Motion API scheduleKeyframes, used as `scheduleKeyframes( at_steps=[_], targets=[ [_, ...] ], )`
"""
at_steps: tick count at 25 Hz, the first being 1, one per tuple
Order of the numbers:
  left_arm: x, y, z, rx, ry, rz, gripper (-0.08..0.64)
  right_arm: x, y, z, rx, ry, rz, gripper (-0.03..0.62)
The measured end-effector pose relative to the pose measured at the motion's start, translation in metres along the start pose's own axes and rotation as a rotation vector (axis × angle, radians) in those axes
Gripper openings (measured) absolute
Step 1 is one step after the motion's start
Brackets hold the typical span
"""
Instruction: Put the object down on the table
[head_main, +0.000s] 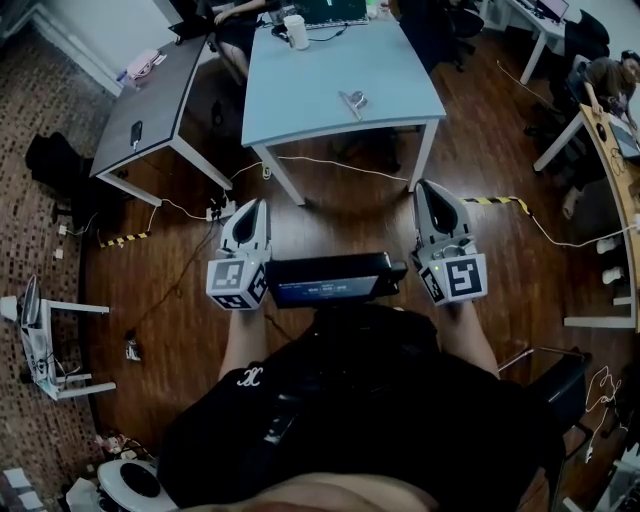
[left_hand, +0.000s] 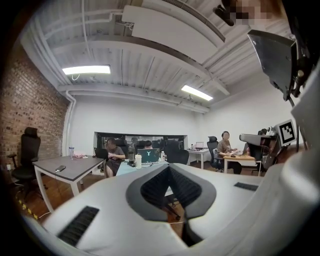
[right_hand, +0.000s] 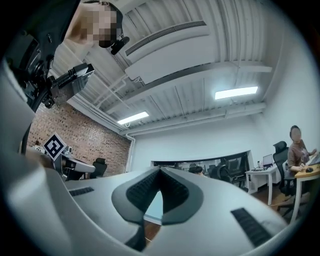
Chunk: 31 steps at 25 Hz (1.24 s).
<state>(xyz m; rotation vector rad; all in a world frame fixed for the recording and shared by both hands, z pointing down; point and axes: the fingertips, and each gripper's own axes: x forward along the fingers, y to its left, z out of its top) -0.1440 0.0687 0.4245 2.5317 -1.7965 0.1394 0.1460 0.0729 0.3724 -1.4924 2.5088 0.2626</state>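
The pale blue table (head_main: 300, 90) stands ahead of me across the wooden floor. A small metal object (head_main: 353, 100) lies near its front edge. My left gripper (head_main: 252, 203) and right gripper (head_main: 428, 185) are held side by side in front of my body, short of the table, both pointing toward it. In the left gripper view the jaws (left_hand: 168, 167) meet at the tips with nothing between them. The right gripper's jaws (right_hand: 160, 170) also meet at the tips, empty.
A white cup (head_main: 296, 30) and a laptop (head_main: 330, 10) sit at the blue table's far end. A grey table (head_main: 150, 100) with a phone (head_main: 136, 131) stands to the left. Cables (head_main: 330, 165) cross the floor. People sit at desks behind and to the right (head_main: 610, 80).
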Motion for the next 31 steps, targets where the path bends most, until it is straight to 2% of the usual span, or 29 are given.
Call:
scheduleKeyframes(
  at_steps=[10, 31],
  targets=[
    [-0.008, -0.047, -0.002, 0.007, 0.012, -0.005, 0.005, -0.027, -0.016, 0.000, -0.014, 0.036, 0.033, -0.025],
    [-0.006, -0.055, -0.002, 0.002, 0.011, 0.031, 0.005, -0.021, -0.028, -0.003, -0.008, 0.046, 0.067, -0.025]
  ],
)
